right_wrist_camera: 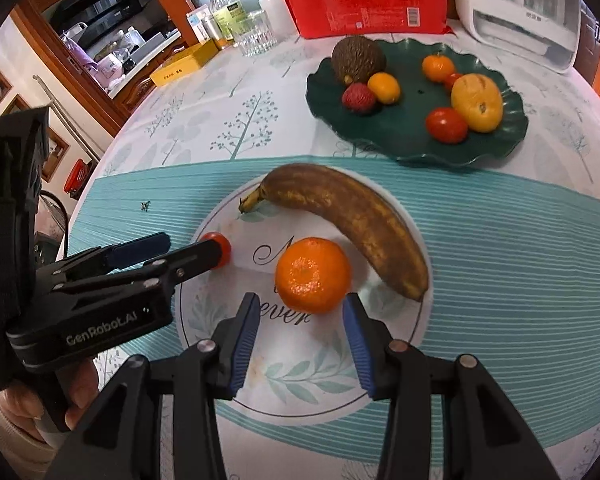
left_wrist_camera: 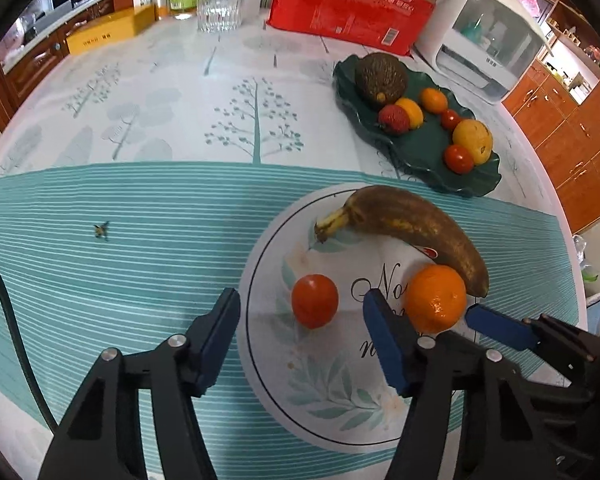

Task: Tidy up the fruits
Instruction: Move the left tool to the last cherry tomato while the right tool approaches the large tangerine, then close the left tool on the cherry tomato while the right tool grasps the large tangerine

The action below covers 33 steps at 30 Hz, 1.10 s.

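A white printed plate (left_wrist_camera: 268,360) (right_wrist_camera: 300,384) holds a brown banana (left_wrist_camera: 416,228) (right_wrist_camera: 352,216), an orange mandarin (left_wrist_camera: 436,298) (right_wrist_camera: 313,275) and a small red tomato (left_wrist_camera: 314,300) (right_wrist_camera: 220,249). My left gripper (left_wrist_camera: 300,320) (right_wrist_camera: 188,246) is open, its fingers on either side of the tomato. My right gripper (right_wrist_camera: 300,312) is open just in front of the mandarin, apart from it; one of its fingers (left_wrist_camera: 496,326) shows in the left wrist view. A dark green leaf-shaped plate (left_wrist_camera: 428,160) (right_wrist_camera: 400,136) behind holds an avocado, a lychee, mandarins, tomatoes and a yellow fruit.
At the table's far edge stand a red carton (left_wrist_camera: 348,4) (right_wrist_camera: 364,0), a glass (left_wrist_camera: 218,10) (right_wrist_camera: 256,36), bottles, a yellow box (left_wrist_camera: 104,34) (right_wrist_camera: 184,64) and a white appliance (left_wrist_camera: 492,32) (right_wrist_camera: 524,20). Wooden cabinets stand beyond the table.
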{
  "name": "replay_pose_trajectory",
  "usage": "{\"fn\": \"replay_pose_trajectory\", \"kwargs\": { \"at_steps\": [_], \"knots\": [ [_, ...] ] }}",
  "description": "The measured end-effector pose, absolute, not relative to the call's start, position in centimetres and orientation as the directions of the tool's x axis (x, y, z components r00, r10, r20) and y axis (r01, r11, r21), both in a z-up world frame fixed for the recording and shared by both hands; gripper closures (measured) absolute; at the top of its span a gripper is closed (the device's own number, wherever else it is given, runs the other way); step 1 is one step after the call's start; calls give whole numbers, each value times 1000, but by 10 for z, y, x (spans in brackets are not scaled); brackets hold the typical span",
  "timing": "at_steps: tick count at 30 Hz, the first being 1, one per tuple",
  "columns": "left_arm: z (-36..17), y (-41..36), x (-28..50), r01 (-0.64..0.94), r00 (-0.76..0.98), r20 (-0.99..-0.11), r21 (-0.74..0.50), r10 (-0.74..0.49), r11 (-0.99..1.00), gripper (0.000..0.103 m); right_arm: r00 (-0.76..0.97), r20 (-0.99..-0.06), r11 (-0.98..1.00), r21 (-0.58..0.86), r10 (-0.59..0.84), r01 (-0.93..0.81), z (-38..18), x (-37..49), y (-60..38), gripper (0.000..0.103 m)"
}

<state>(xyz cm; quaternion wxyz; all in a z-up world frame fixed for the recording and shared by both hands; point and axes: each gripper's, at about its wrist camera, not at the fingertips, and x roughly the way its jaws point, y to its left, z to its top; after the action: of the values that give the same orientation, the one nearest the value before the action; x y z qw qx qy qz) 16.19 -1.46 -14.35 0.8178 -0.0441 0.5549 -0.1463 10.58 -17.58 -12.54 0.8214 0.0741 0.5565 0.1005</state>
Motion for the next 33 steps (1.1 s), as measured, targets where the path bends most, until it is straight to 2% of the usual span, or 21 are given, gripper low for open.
{"fn": "replay_pose_trajectory", "kwargs": {
  "at_steps": [5,9,12,26,33],
  "knots": [
    [-151,-18,165,204,319,-900,-243,-299,948,54,352,-903,969,241,247,-63,-135,112,-175,60],
    [-157,-19,170,206,291,-903,-262,-315,943,72,355,-903,969,244,243,-42,-140,121,-177,60],
    [-158,-19,172,207,287,-901,-274,-326,939,78,366,-900,970,239,236,-38,-140,126,-177,59],
    [-158,-17,173,199,286,-893,-298,-346,934,79,375,-896,971,233,235,-52,-147,140,-170,57],
    [-155,-15,171,194,284,-892,-307,-353,932,79,387,-886,966,250,254,-63,-145,135,-171,59]
  ]
}}
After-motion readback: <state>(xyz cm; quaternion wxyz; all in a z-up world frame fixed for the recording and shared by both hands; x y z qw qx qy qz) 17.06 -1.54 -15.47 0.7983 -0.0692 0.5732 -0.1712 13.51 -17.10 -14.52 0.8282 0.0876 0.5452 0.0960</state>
